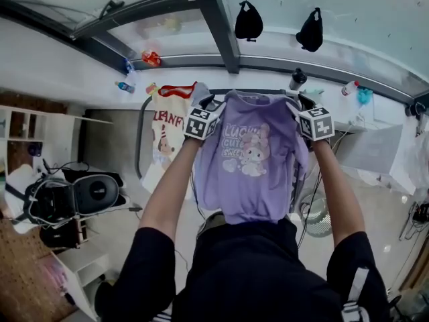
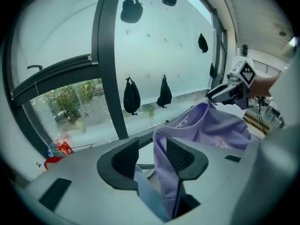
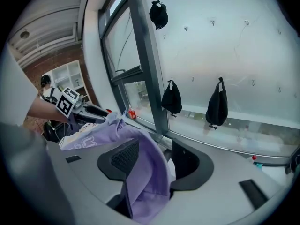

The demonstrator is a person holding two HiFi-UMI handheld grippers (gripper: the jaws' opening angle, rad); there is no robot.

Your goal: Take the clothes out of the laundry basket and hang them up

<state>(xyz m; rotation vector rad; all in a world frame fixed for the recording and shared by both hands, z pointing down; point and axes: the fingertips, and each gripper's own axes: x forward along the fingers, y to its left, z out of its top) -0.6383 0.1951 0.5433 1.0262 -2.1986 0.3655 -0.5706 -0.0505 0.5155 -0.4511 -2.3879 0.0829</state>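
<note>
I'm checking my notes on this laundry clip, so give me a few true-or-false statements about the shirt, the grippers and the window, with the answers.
1. The purple shirt has a cartoon print on its front. True.
2. The left gripper and the right gripper are both clamped shut on the shirt. False: the jaws of each stand apart, with the fabric draped loosely between them.
3. Two black bags hang up at the window. True.
4. Only the left gripper is at the shirt. False: there is one gripper at each shoulder, and the shirt hangs in the air between them.
</note>
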